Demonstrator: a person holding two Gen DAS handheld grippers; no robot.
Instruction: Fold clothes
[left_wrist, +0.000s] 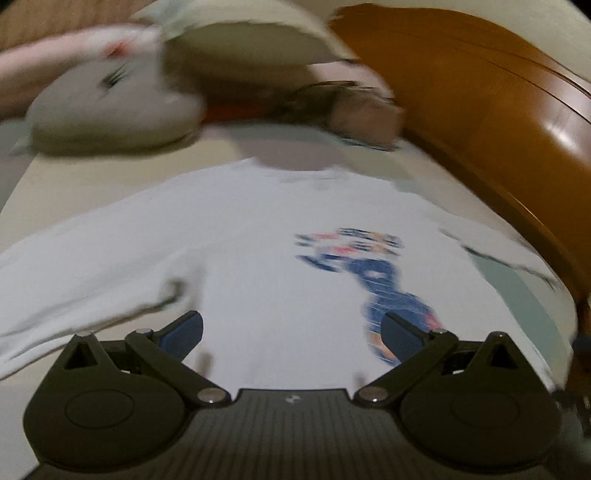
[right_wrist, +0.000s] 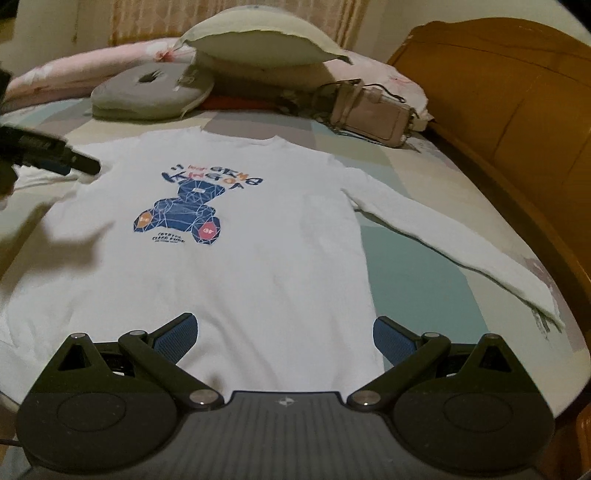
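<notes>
We see a bed (right_wrist: 424, 236) bounded right by a wooden headboard (right_wrist: 517, 110). A white shirt (right_wrist: 258, 266) lies flat on it, collar toward far pillows (right_wrist: 255, 40), one sleeve reaching right. Both our tongs, left (left_wrist: 291, 332) and right (right_wrist: 284, 334), hang spread above its hem.

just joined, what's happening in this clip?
A person holds a gripper in each hand over a white long-sleeve shirt spread flat, print side up, on a bed. Both the left gripper and the right gripper are open and hold nothing. No fold shows yet; the sleeve nearest the wooden headboard lies stretched out. A pillow, a round cushion and a small bag sit beyond the collar.
</notes>
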